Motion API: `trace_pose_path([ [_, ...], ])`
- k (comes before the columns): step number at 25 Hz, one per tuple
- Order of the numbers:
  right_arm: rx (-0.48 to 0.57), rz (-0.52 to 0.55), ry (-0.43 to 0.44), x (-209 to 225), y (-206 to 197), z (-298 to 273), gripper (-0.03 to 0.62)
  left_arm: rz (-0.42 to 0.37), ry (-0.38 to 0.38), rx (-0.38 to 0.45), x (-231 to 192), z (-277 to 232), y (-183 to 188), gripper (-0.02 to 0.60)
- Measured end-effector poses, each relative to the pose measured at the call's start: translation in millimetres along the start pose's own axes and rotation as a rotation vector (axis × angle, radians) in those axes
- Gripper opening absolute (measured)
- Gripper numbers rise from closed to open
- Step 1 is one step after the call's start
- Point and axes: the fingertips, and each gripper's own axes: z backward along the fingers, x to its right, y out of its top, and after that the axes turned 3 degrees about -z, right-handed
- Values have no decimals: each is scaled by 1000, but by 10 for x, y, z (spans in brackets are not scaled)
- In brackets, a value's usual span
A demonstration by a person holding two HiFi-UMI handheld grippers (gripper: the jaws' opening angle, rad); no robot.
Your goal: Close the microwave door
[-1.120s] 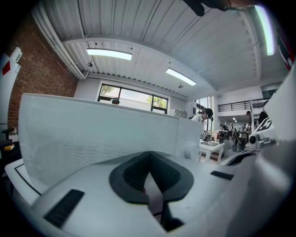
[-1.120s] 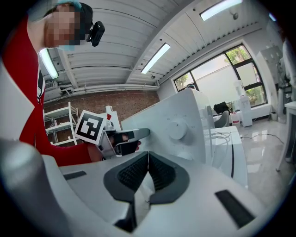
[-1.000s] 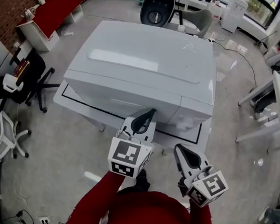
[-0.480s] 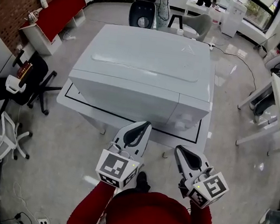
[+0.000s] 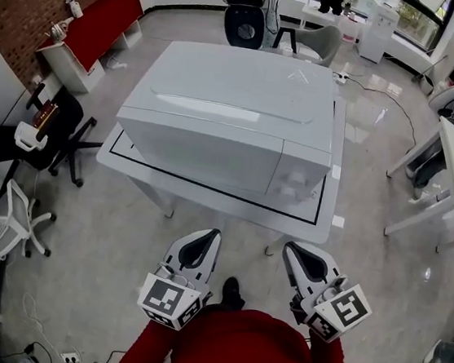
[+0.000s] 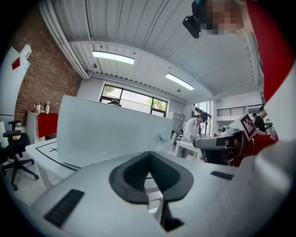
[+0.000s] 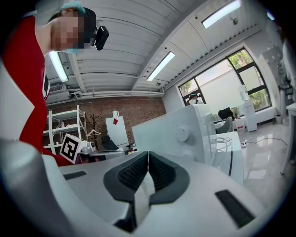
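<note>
Closest to me are my red sleeves (image 5: 247,352), and each hand carries one of my two grippers, held side by side over the grey floor (image 5: 121,238). My left gripper (image 5: 210,235) has its jaws pressed together with nothing between them; its own view shows the dark pads meeting at the tip (image 6: 149,153). My right gripper (image 5: 291,248) is just the same, jaws closed on nothing (image 7: 148,153). Both point towards the white table (image 5: 208,201) ahead and stand well short of its edge.

The microwave (image 5: 236,104) sits on that table inside a black outline. Its door (image 5: 202,150) lies flush with the front, beside the panel with the knobs (image 5: 301,181). From the right gripper view one knob (image 7: 183,134) shows on the near corner.

To the left of the table stands a black office chair (image 5: 51,143), and further back along the brick wall a red-topped cabinet (image 5: 95,17). Another dark chair (image 5: 247,27) stands behind the microwave.
</note>
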Motion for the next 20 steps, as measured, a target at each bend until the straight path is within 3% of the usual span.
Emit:
trace_pose_path([
  [4, 48, 34, 30, -96, 39, 57, 15, -5, 3, 15, 92, 106, 1, 9],
  [12, 94, 48, 19, -125, 86, 229, 14, -106, 9, 31, 210, 281, 145, 9],
  [16, 102, 76, -1, -100, 101, 280, 14, -110, 40, 15, 180, 353, 181, 9],
  [20, 79, 125, -15, -95, 72, 296, 12, -105, 20, 41, 201, 398, 157, 9],
])
